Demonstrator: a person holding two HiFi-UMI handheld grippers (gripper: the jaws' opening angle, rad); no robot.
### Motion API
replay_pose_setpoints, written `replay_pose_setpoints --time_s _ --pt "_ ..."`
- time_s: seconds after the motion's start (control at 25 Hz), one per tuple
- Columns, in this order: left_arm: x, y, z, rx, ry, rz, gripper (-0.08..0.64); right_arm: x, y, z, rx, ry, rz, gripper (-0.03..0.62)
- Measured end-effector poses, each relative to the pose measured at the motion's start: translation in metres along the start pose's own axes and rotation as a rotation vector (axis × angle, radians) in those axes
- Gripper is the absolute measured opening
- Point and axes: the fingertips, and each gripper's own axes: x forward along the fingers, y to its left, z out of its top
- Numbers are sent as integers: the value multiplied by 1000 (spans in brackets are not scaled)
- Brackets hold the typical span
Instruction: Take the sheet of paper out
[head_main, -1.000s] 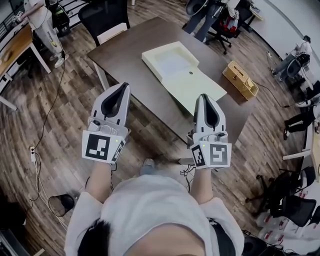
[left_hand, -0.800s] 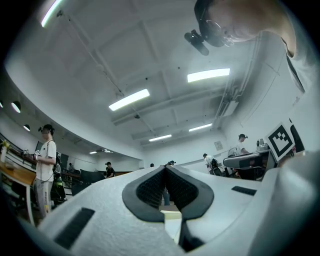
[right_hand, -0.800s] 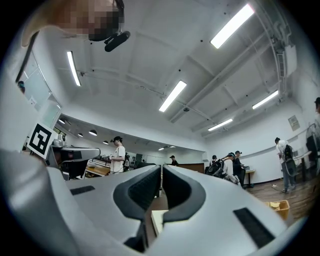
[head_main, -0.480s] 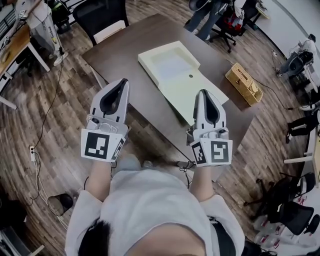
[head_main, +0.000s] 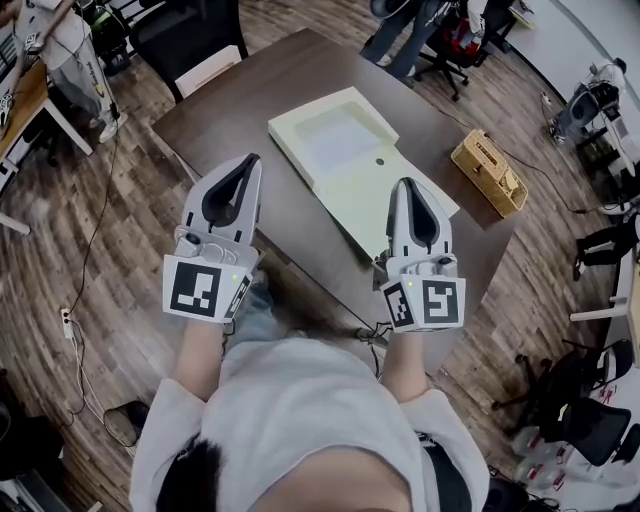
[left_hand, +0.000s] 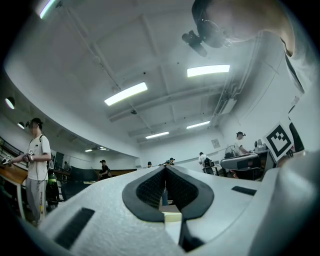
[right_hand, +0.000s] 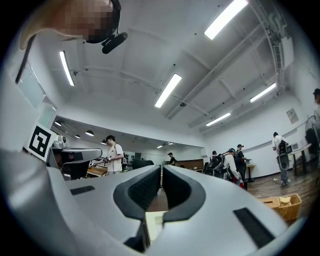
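Holding left tongs (head_main: 249, 160) and right tongs (head_main: 405, 184) shut, empty, I judged the sheet (head_main: 338, 140) light, limp, best pinched at its near edge.

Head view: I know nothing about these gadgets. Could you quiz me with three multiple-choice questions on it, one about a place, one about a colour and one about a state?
1. Where does the cream case lie?
A. on the floor
B. on the dark table
C. in a gripper

2. What colour is the woven basket?
A. tan
B. blue
C. black

3. How do the jaws of the right gripper stand?
A. wide apart
B. shut on paper
C. shut, with nothing held

Answers: 1 B, it rests flat on the tabletop. 2 A, its weave is tan. 3 C, the right gripper view shows the jaws together with nothing between them.
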Motion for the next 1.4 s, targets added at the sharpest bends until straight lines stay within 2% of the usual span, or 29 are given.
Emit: replay_pose_setpoints --time_s 0.6,1.4 --pt "88 80 -38 -14 -1 -105 8 107 -11 -25 4 15 -101 18" --pt "194 151 -100 -88 14 -302 8 195 -35 -65 8 80 -332 18"
